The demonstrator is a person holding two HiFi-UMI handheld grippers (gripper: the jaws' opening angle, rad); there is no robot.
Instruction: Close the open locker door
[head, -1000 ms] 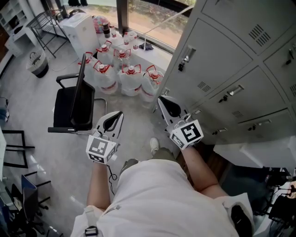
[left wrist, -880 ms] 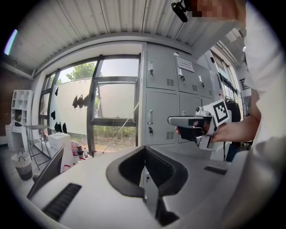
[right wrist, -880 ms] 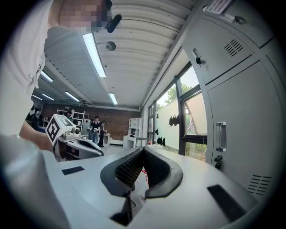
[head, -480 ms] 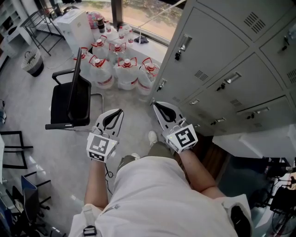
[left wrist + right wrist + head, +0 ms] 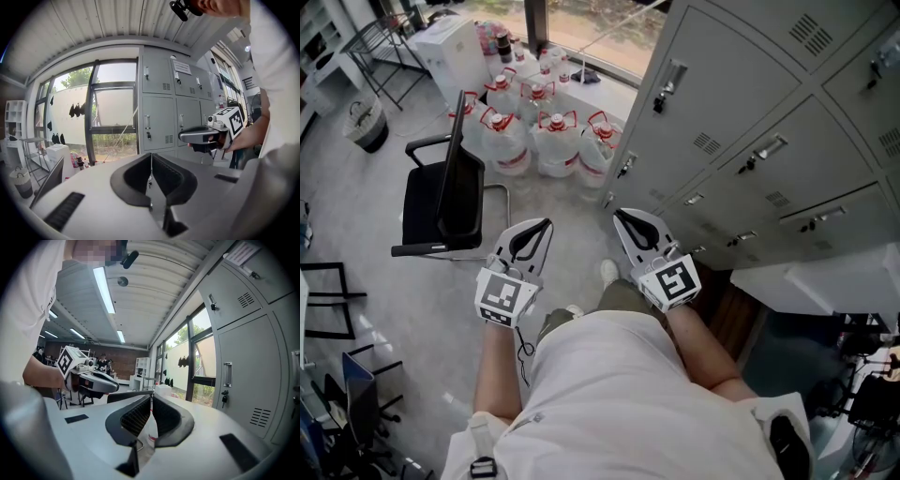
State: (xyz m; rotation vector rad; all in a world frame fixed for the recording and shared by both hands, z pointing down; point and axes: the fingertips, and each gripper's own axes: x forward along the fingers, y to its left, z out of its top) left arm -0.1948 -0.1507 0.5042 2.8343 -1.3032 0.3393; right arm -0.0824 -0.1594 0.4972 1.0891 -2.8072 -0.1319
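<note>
Grey lockers point(image 5: 722, 103) cut off rightward.

No legible text. White paper sheet point(image 5: 182, 67) on grey metal locker door point(image 5: 185, 88): print too small to read.

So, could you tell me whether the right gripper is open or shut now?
Shut: the right gripper shows its jaw tips touching in its own view, with nothing between them.
</note>
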